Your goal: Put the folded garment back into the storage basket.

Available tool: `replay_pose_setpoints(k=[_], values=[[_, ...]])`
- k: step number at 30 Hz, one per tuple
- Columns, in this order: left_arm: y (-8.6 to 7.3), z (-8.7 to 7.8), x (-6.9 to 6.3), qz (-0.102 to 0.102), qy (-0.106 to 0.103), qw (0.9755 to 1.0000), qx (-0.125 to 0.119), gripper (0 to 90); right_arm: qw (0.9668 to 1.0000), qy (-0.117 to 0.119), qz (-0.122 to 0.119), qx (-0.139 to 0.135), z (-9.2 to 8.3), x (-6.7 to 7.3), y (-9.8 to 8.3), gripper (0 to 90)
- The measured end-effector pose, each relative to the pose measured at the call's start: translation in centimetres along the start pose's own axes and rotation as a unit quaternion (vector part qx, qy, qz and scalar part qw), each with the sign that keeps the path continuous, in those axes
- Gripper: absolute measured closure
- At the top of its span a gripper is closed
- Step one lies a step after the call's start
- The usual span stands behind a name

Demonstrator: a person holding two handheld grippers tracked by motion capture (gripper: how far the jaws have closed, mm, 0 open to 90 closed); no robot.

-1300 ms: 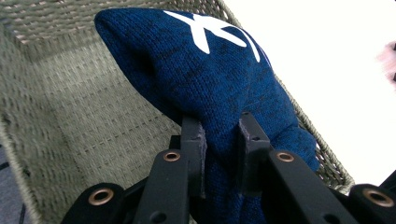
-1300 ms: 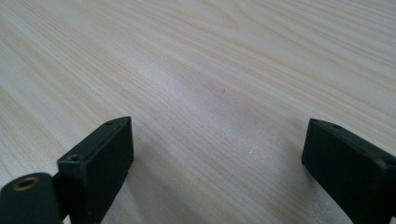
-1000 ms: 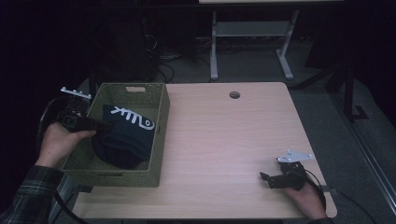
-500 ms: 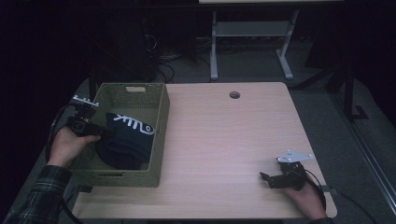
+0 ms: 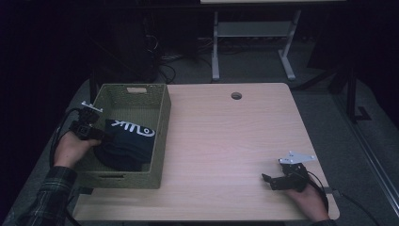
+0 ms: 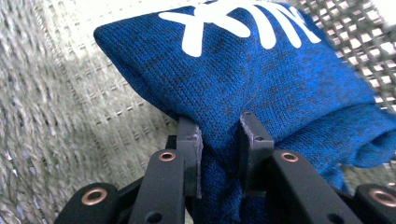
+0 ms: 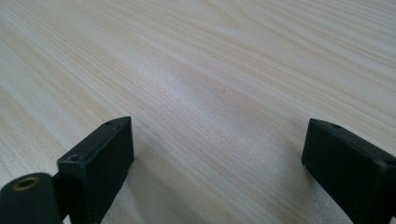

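Blue knit garment point(image 6: 261, 88) pinched between left gripper point(image 6: 219, 135) jaws, fold of fabric bunched in the gap, pads pressing both sides; jaws just eased open slightly, cloth still between them; white lettering on the fabric at top of left gripper view; woven basket wall point(image 6: 56, 116) right behind and beside the cloth.

Seen from high view, near to far: right gripper point(image 5: 282, 179) at near right edge of wooden table point(image 5: 235, 141), resting low on the top, hand behind it; jaws wide apart, nothing between, bare pale woodgrain point(image 7: 210, 93) under them in right gripper view; grey three-cornered plate on top of it; cable trailing off near edge.

Plaid sleeve point(image 5: 49, 193) at lower left, left hand point(image 5: 70, 148) reaching over left rim of basket point(image 5: 157, 141); gripper nose down inside, clamped on left end of garment point(image 5: 127, 143); garment lying inside basket, near half, touching floor of it, white print facing up.

Basket: green-grey woven, rectangular, handle slots in near and far walls, sitting on left end of table, left edge overhanging slightly; well apart from right gripper.

Further out: round cable hole point(image 5: 236, 95) in tabletop near far edge; beyond that dark floor, white frame legs point(image 5: 215, 52) of another desk, loose cables point(image 5: 164, 66).
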State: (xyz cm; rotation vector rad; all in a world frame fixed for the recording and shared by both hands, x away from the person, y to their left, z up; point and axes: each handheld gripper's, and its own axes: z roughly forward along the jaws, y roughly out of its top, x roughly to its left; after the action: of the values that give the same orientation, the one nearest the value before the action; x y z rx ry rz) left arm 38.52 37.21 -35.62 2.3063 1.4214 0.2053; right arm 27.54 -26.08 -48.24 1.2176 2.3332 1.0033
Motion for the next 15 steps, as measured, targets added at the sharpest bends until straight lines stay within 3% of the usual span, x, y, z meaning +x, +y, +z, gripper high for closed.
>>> replay_pose_setpoints(k=[15], values=[[-0.35,1.06,0.4,0.002,0.035,0.9993,0.014,63.8,1.0,-0.001,-0.002,-0.001,0.04,-0.03,0.02,8.7]])
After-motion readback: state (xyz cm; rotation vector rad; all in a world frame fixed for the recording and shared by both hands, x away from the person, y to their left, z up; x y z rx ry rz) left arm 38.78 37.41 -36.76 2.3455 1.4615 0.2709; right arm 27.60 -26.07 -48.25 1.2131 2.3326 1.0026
